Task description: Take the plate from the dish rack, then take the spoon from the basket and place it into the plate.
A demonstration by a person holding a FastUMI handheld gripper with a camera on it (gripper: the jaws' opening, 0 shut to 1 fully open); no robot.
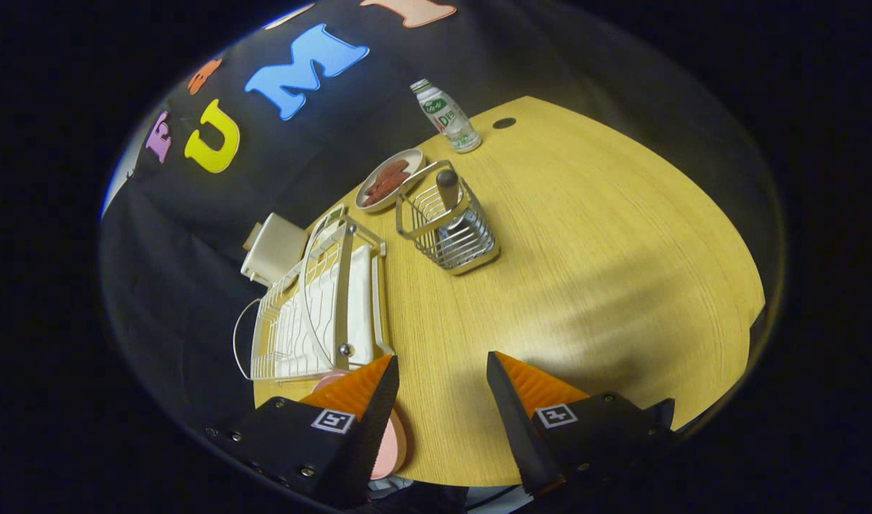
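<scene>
The gripper [442,368] has its two fingers spread wide apart, and nothing is between them. Bare table shows in the gap.

A round pink plate [393,446] lies flat on the light wooden table [586,235]. It sits under the left finger, which hides most of it. Only its edge peeks out beside the finger, near the table's close edge.

Just beyond the left finger stands a white wire dish rack [315,314] on a white tray. It has a curved wire bar over the top and a small shiny knob at its near end. A small cream box [273,248] sits at the rack's far left side, by the black cloth wall.

Farther along the table is a small silver wire basket [447,228]. A spoon with a brown wooden handle [448,189] stands up in it. The handle sticks out of the top, and the rest of the spoon is down inside the wires, hard to see.

Behind the basket and touching close to it is a small oval dish [389,180] with reddish-brown sausage pieces in it. A little past that stands a clear plastic bottle with a green and white label [447,116], tilted a bit in this view. Near the bottle there is a small dark round hole [504,123] in the table top.
</scene>
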